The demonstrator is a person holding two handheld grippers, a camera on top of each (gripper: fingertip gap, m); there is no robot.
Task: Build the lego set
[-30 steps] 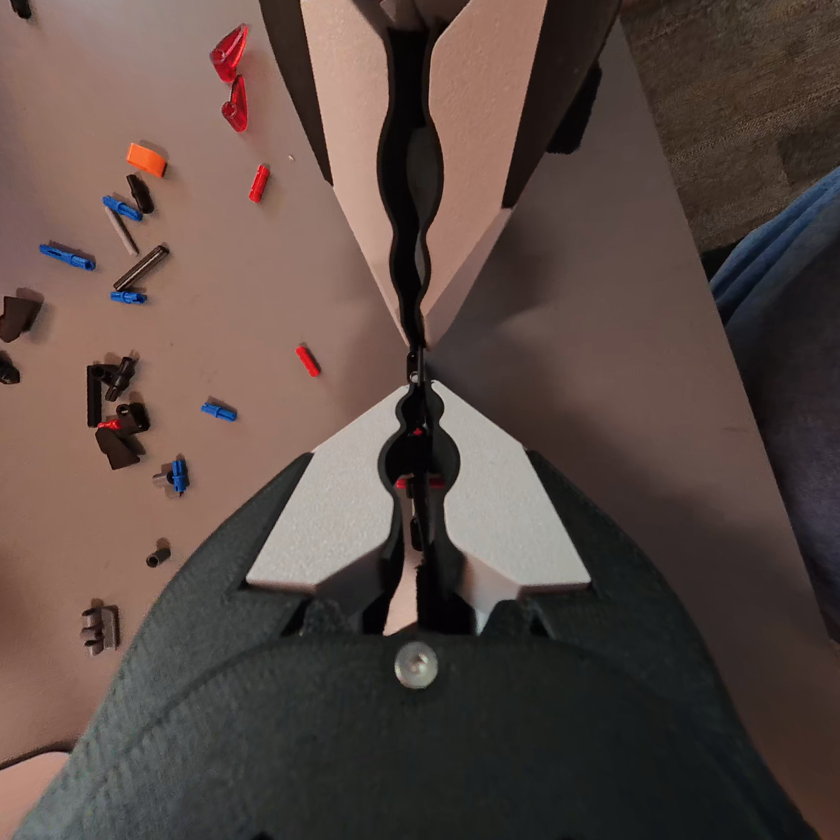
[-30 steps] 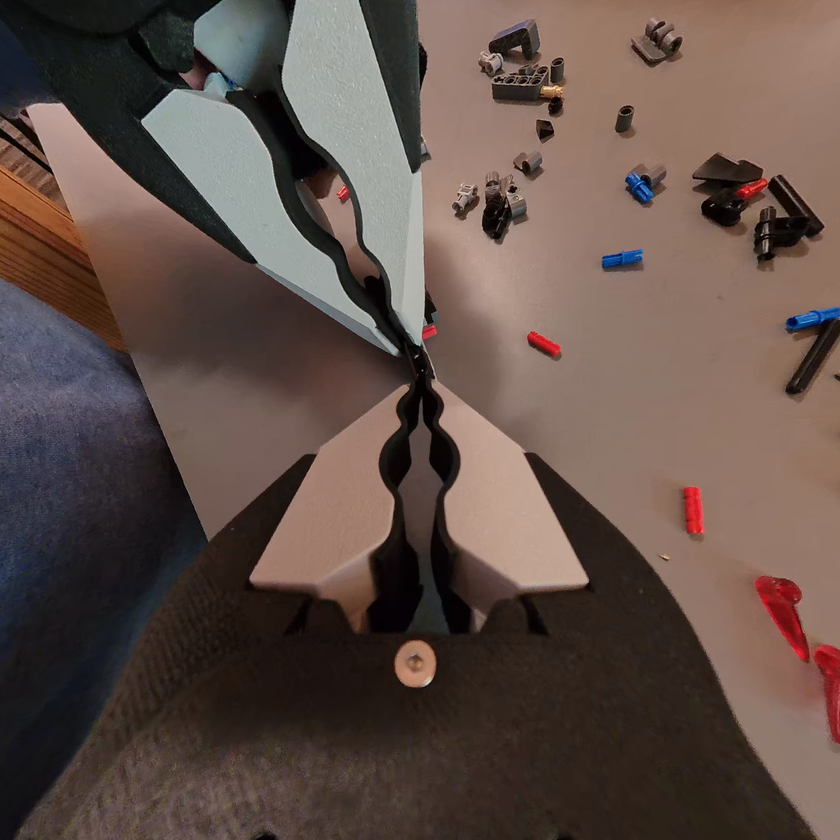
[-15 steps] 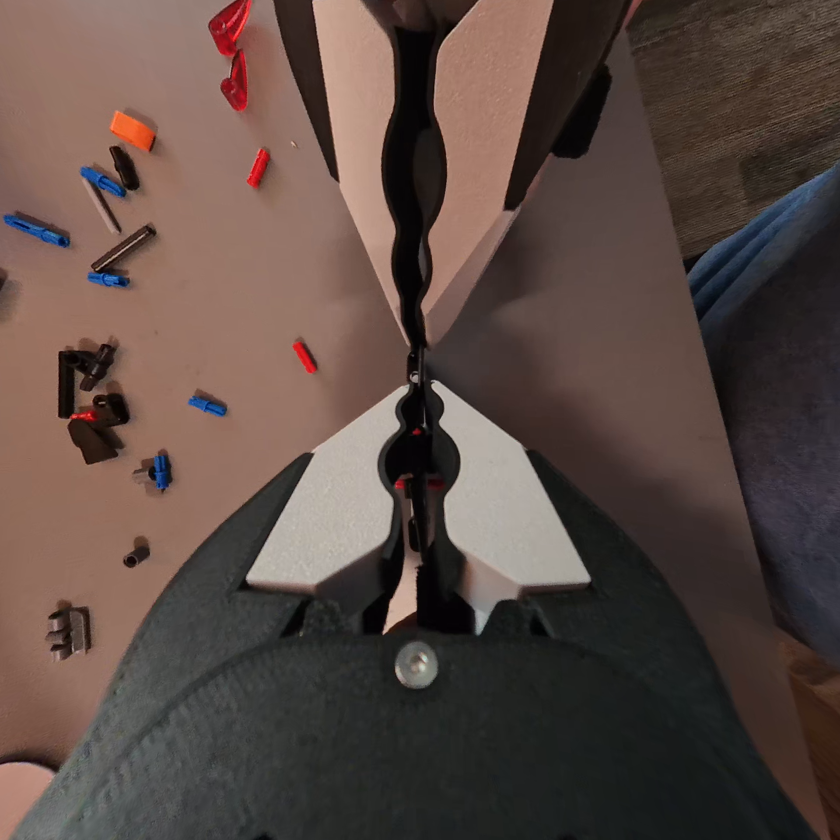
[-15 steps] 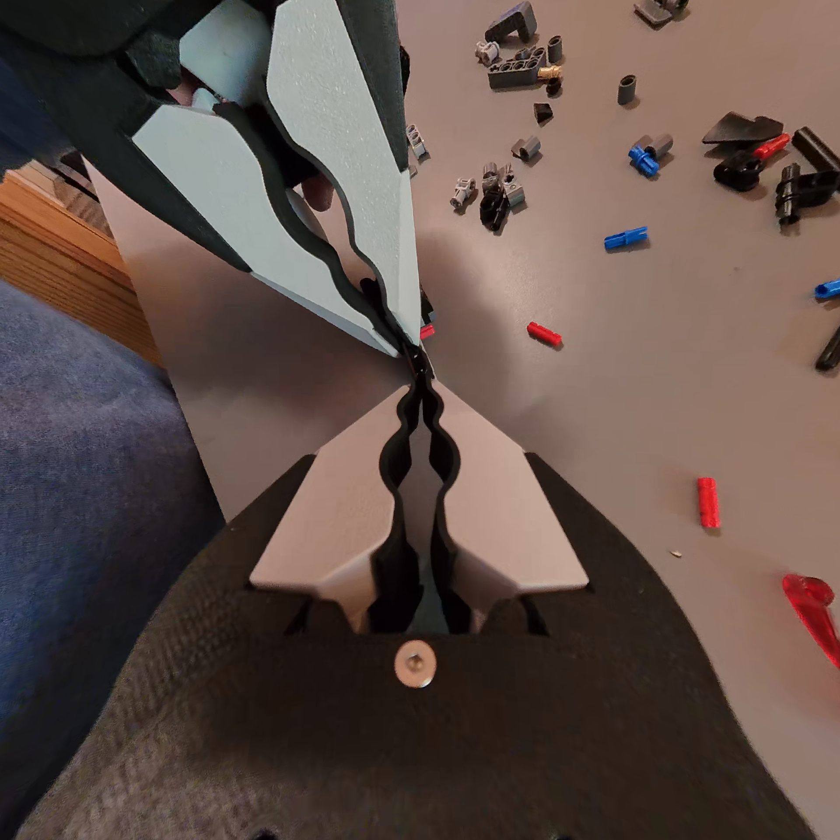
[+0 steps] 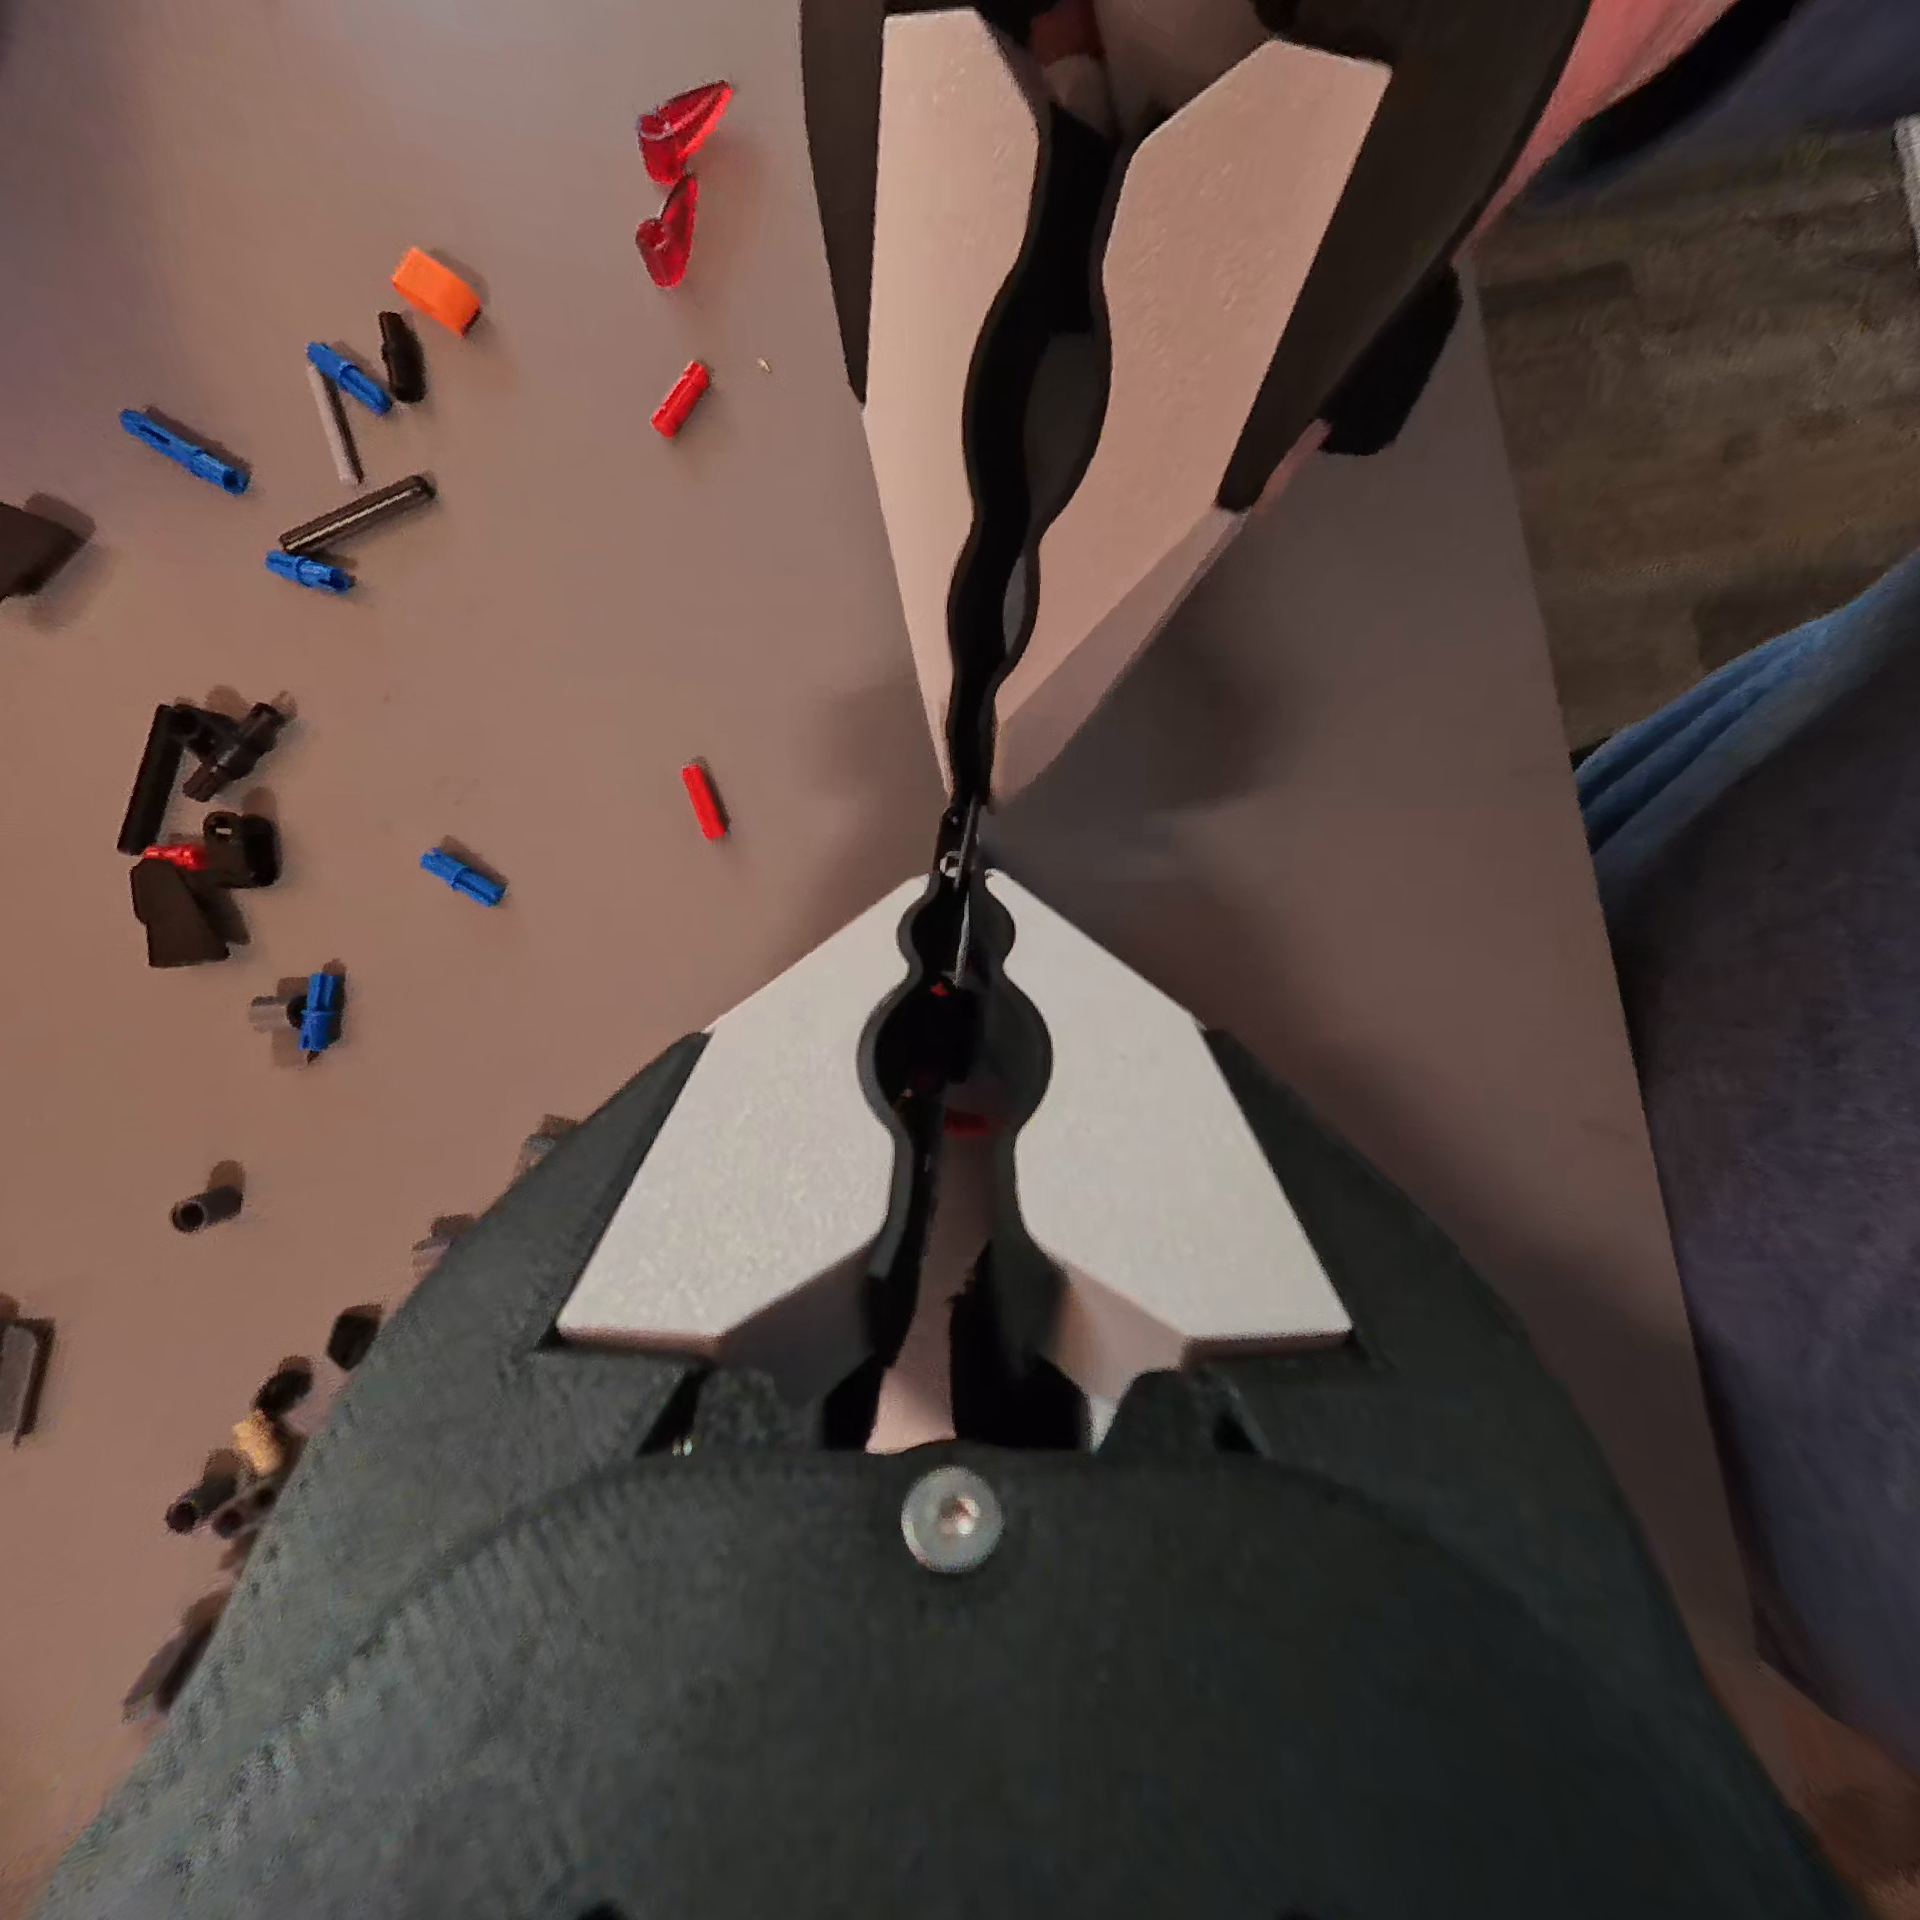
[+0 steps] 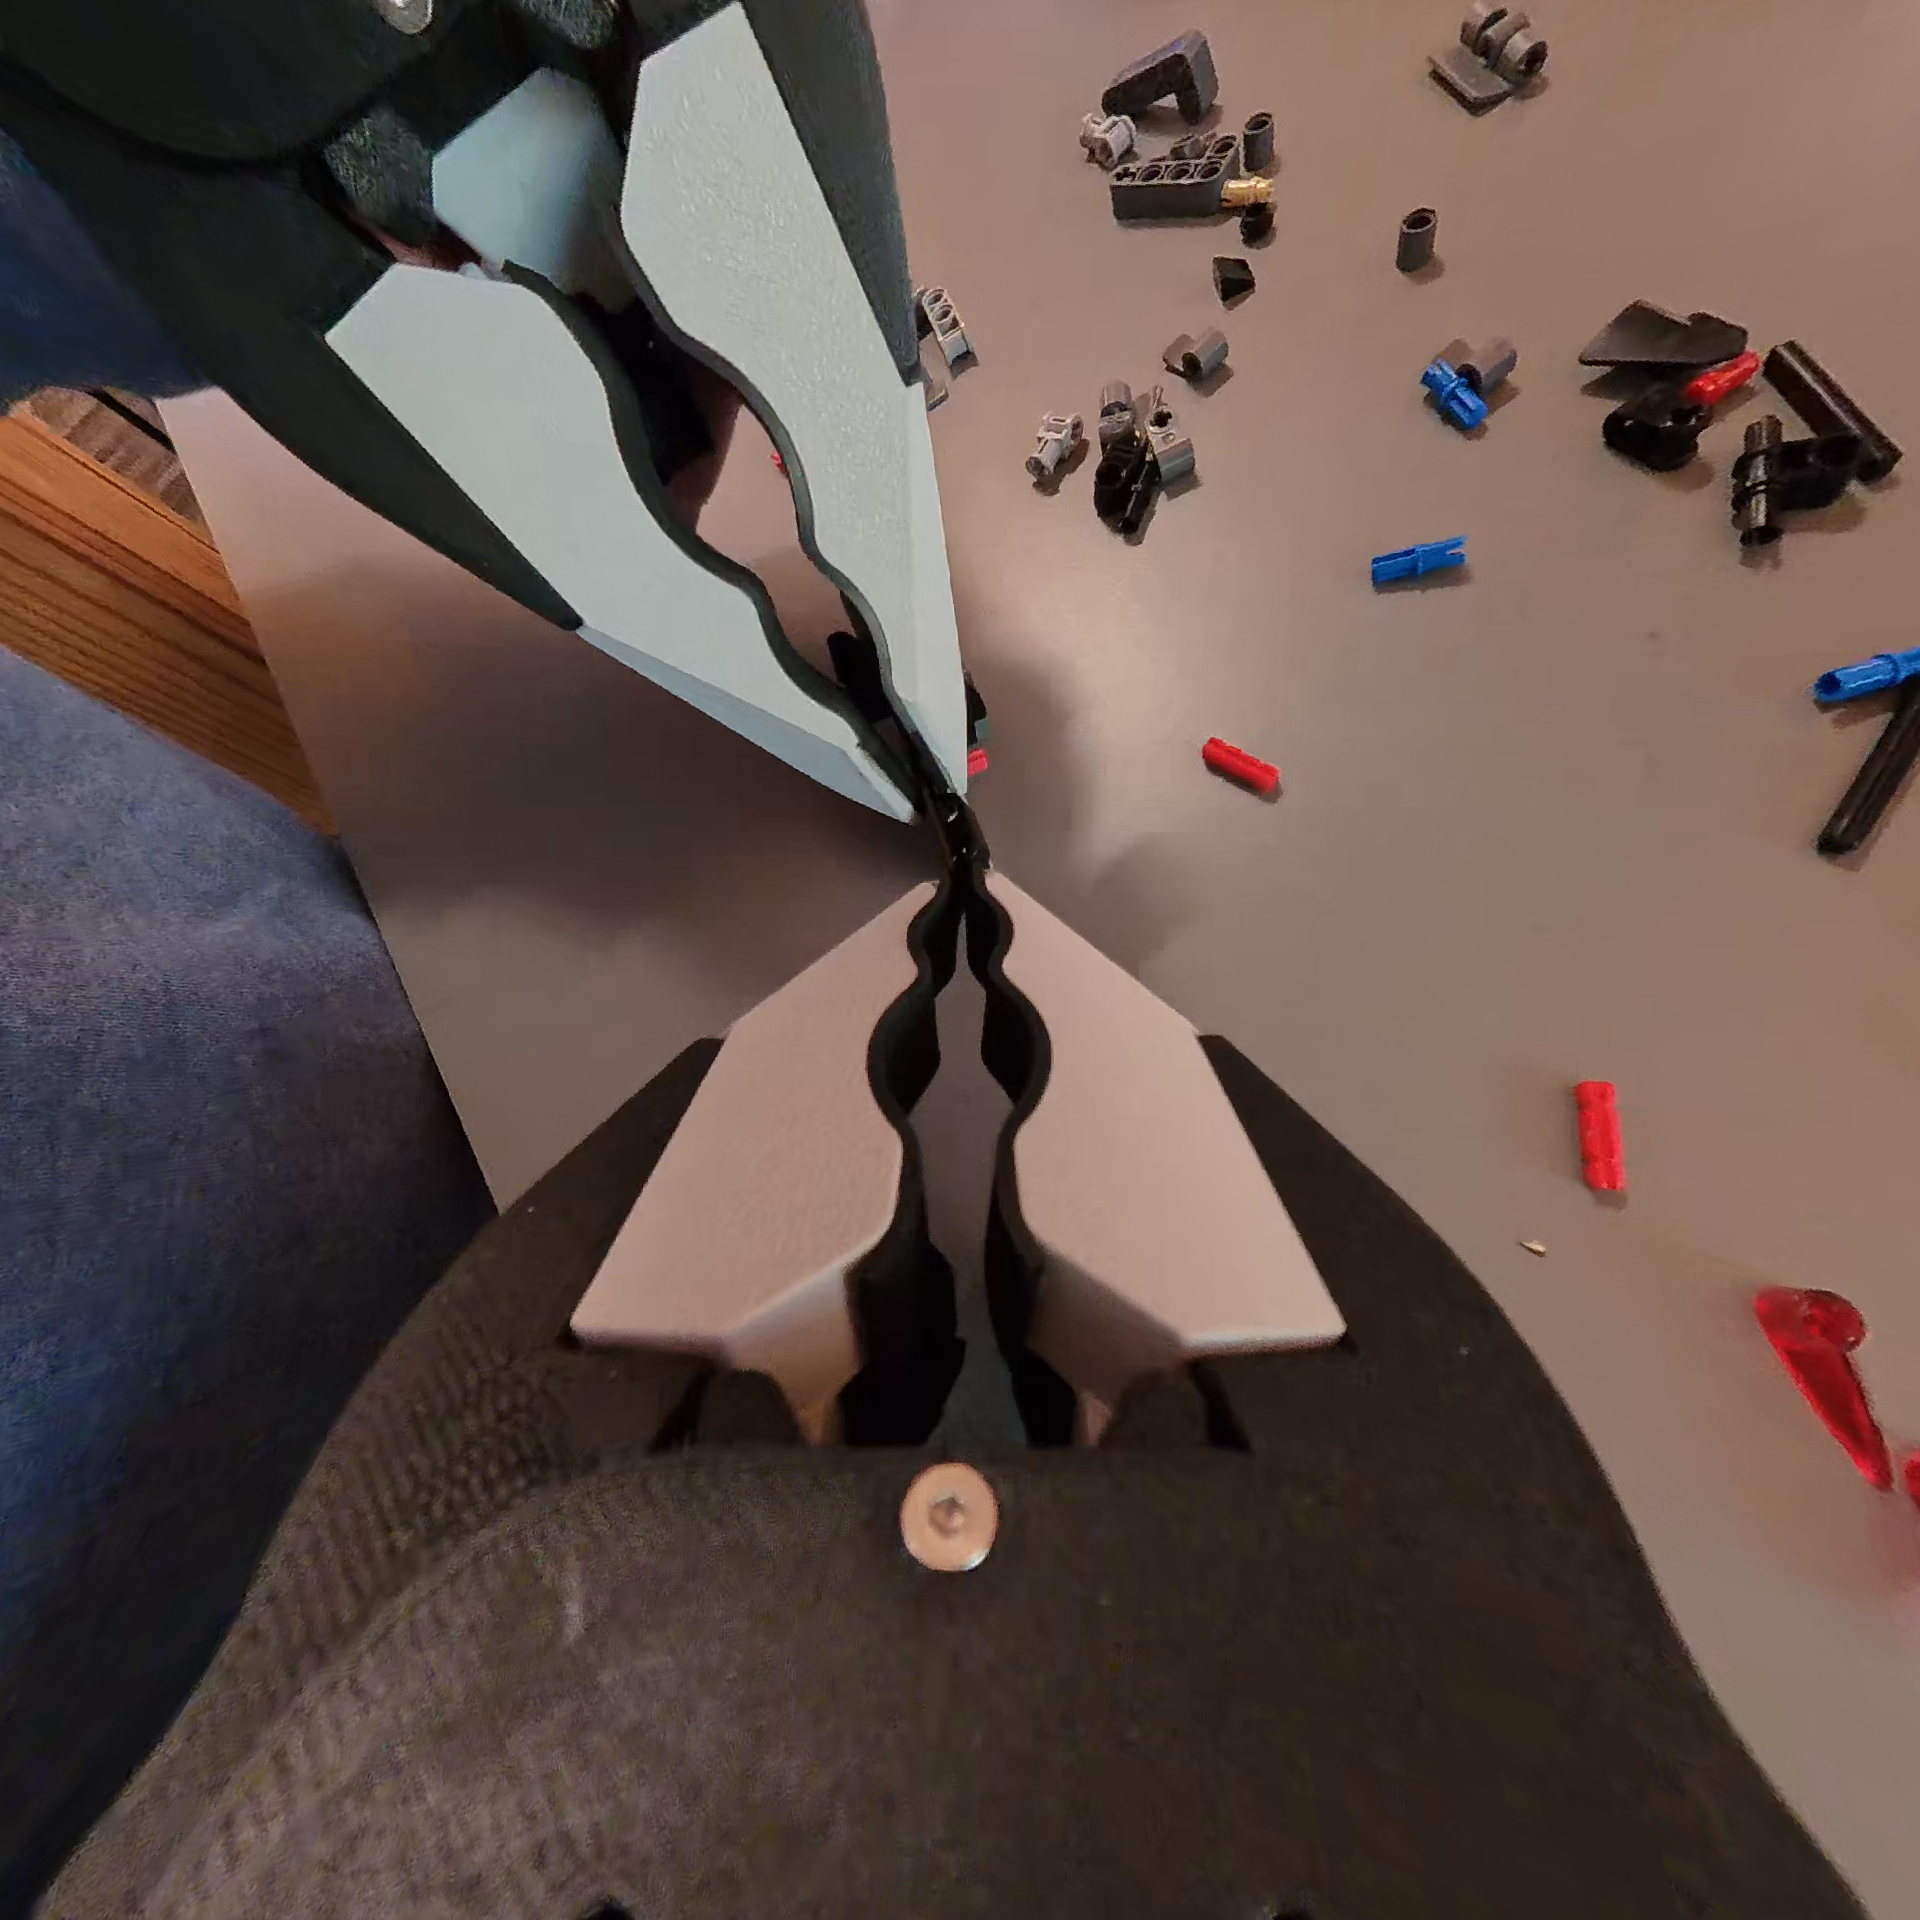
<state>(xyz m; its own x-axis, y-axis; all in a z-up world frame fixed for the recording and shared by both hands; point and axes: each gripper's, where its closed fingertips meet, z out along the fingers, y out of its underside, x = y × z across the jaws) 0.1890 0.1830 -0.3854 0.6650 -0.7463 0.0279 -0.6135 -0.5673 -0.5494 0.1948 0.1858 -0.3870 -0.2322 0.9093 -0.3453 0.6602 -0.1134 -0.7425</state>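
Note:
My left gripper (image 5: 956, 883) is shut on a thin black lego assembly (image 5: 954, 844) with small red parts that show between its jaws. My right gripper (image 5: 966, 784) comes in from the top, tip to tip with it, and is shut on the assembly's far end. In the right wrist view my right gripper (image 6: 961, 883) sits at the bottom, my left gripper (image 6: 930, 805) comes from the upper left, and the black assembly (image 6: 961, 844) bridges their tips. Both hold it above the grey table (image 6: 1403, 987).
Loose pieces lie on the table: red pins (image 6: 1242, 767) (image 6: 1598, 1135), blue pins (image 6: 1418, 561), a grey beam (image 6: 1179, 187), black parts (image 6: 1808, 462), clear red pieces (image 5: 681, 125) and an orange piece (image 5: 436, 291). The table edge and a person's blue-clad leg (image 5: 1787, 987) are close by. The grippers are tip to tip, or close to it.
Both grippers stay shut, tip to tip on the black assembly. The joined pair has shifted and tilted a little over the table, so the loose pieces sit slightly differently in both views.

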